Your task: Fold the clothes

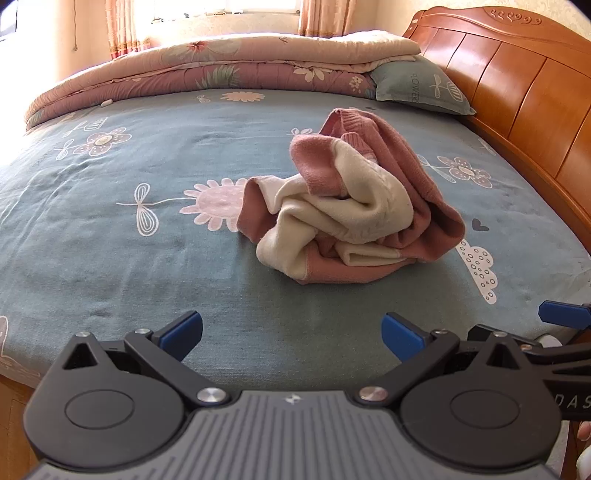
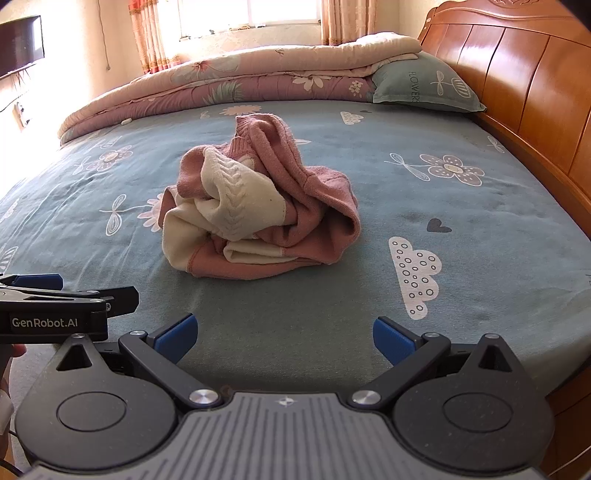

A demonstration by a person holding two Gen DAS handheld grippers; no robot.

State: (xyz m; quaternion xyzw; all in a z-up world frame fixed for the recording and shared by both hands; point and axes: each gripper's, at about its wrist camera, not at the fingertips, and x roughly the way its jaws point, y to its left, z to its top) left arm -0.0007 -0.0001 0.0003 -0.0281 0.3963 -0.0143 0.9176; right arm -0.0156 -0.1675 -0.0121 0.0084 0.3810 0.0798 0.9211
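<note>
left gripper (image 1: 291,334): jaws spread wide, blue pads far apart, nothing between them, hovering over the near edge of the bed, pointed at the garment
right gripper (image 2: 284,336): same, jaws wide, empty, low over the near part of the sheet
gripper spacing: side by side; right one's blue tip pokes into the left view at the right edge, left one's body with "genrobot.ai" lettering shows at the left edge of the right view
sweater (image 1: 351,206): pink and cream knit, crumpled in a heap, not folded, sitting mid-bed on the sheet, ahead of both grippers and apart from them; cream part has a cable pattern, pink ribbed cuff sticks up at the back
bed sheet (image 1: 129,240): teal with flower, cloud and heart prints, mostly flat
quilt (image 1: 221,70): pink floral, folded in a long roll along the far side of the bed, well apart from the sweater
pillow (image 2: 424,85): teal, "flower" text, far right corner against the headboard, touching the quilt end
headboard (image 2: 517,74): orange-brown wood, runs along the right side
window (image 2: 251,11): bright, curtains each side, behind the quilt
hand: bit of finger visible at far left of right view, rest hidden
</note>
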